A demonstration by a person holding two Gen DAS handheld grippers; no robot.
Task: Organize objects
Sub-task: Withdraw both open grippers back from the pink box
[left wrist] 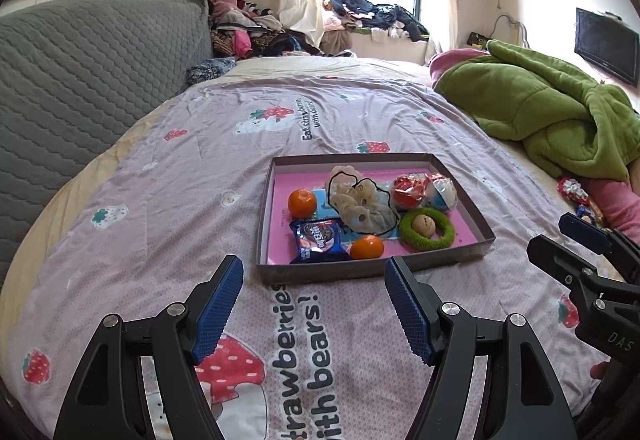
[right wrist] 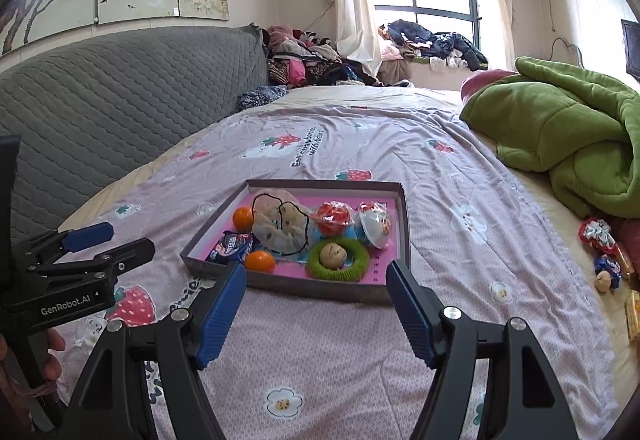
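A shallow grey box [left wrist: 267, 212] with a pink floor lies on the bedspread. In it are two oranges [left wrist: 302, 203], a blue snack packet [left wrist: 318, 240], a cream scrunchie [left wrist: 360, 206], two foil-wrapped sweets [left wrist: 408, 190] and a green ring [left wrist: 445, 234] around a walnut. My left gripper [left wrist: 314, 268] hovers open and empty just before the box's near wall. My right gripper [right wrist: 315, 272] is also open and empty, facing the same box [right wrist: 405, 224] from its right side. Each gripper shows at the edge of the other's view.
More wrapped sweets [right wrist: 596, 234], a blue packet [right wrist: 608, 266] and a walnut [right wrist: 602, 282] lie loose on the bed's right side. A crumpled green blanket [right wrist: 568, 136] sits behind them. A grey quilted headboard [left wrist: 80, 80] runs along the left. A hand [right wrist: 52, 352] holds the left gripper.
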